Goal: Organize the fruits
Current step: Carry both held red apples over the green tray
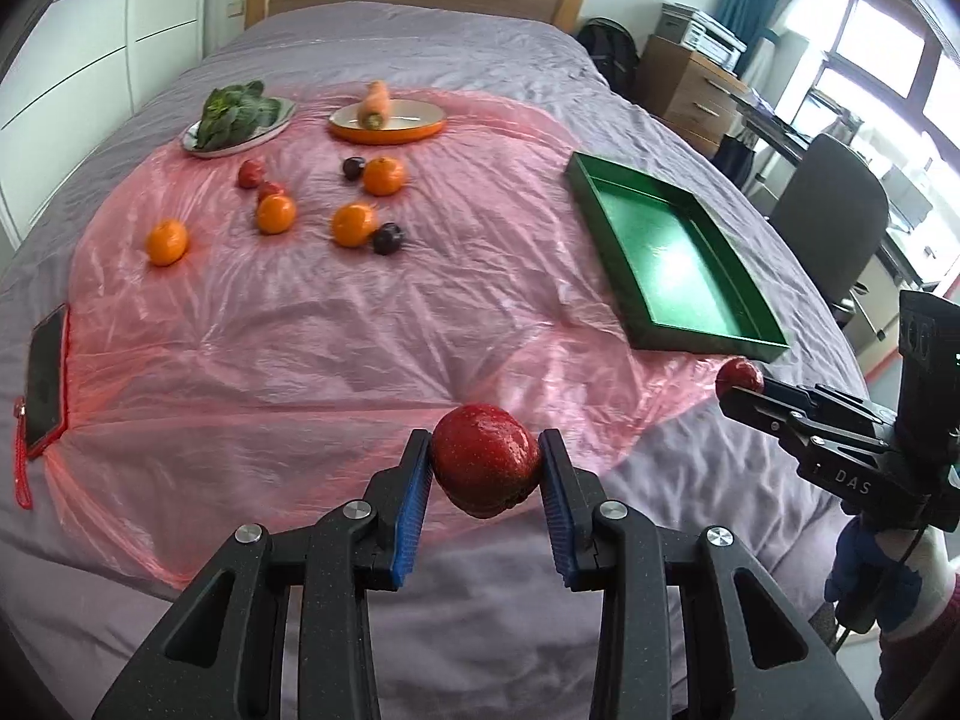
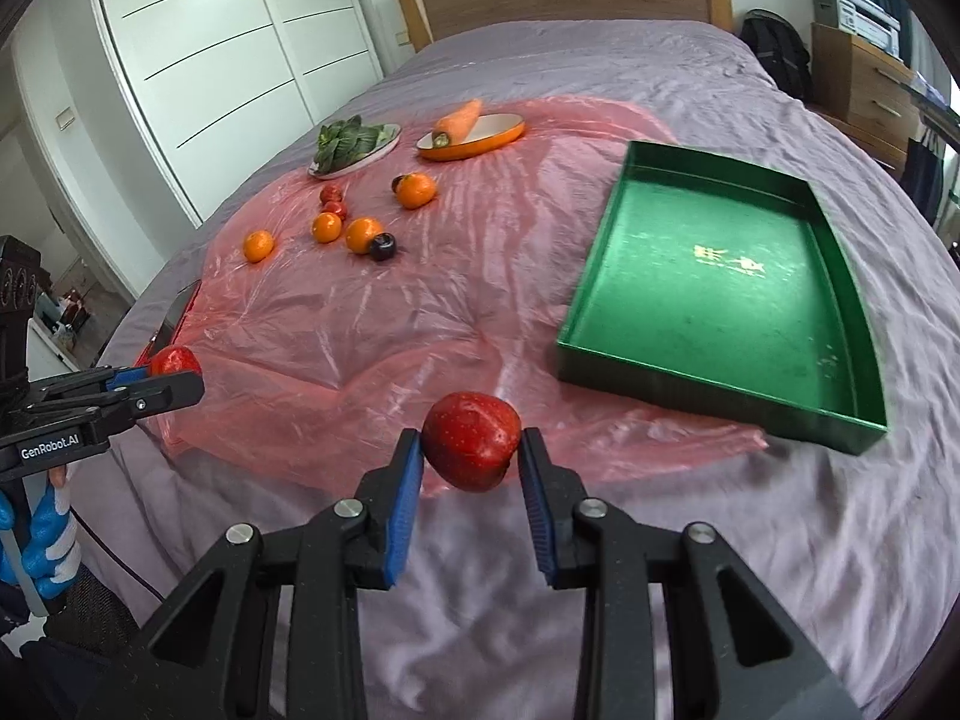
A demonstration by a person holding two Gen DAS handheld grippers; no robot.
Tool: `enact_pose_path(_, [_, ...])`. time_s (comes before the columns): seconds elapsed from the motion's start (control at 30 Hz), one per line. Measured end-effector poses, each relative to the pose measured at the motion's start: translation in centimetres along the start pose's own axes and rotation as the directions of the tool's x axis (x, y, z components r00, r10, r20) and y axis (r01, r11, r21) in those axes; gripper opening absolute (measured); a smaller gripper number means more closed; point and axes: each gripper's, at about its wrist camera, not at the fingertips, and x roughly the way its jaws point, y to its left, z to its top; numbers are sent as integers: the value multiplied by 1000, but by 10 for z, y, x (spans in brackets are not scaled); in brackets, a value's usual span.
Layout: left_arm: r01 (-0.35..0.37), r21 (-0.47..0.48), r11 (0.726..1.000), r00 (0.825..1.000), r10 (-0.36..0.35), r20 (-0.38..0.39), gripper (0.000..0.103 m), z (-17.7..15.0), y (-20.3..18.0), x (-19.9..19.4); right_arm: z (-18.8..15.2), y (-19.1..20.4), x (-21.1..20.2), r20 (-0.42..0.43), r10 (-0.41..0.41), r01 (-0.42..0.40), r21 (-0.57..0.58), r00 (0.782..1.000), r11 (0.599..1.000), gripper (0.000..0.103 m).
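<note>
While held above near bed edge: left gripper (image 1: 485, 463) fingers clamp red apple (image 1: 485, 459); right gripper (image 2: 470, 450) fingers clamp second apple (image 2: 471, 441). Green tray (image 2: 714, 384) right; oranges (image 1: 354, 225), plums (image 1: 387, 238) far left on pink sheet (image 1: 312, 324).

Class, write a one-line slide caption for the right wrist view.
Right gripper holds a red apple above the bed, empty green tray ahead.

Can't really read the gold print on the green tray (image 2: 729, 264) floor – too smeared. Only half of the dark plum (image 2: 398, 183) showing behind an orange (image 2: 415, 189). Right claw's (image 1: 739, 387) apple (image 1: 738, 375) mostly covered by fingers. Phone (image 1: 45, 375) in red case half tucked under the pink plastic sheet (image 1: 336, 324) – cut short in the right wrist view.
</note>
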Motion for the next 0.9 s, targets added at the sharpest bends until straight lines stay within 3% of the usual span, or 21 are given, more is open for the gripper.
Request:
enact_pose_path(0.23, [96,70,993,995,-95,-20,31,27,-58,11,-8,-58,-32,48,-86,82,89,995,993,45])
enact_pose_path(0.4, [135,122,983,991,-135,-14,31,61,-95,32,6,-100,-43,87,-148,136,132,985,982,45])
enact_pose_path(0.63, [158,172,972,987,-156,-24,31,112,-133,81,51,-151,-34,130,-208,187,159,969,969,45])
enact_pose_path(0.9, [132,191,973,991,-129,-26,31,168,-153,149,121,-194,14,142,-253,231,155,957,961,45])
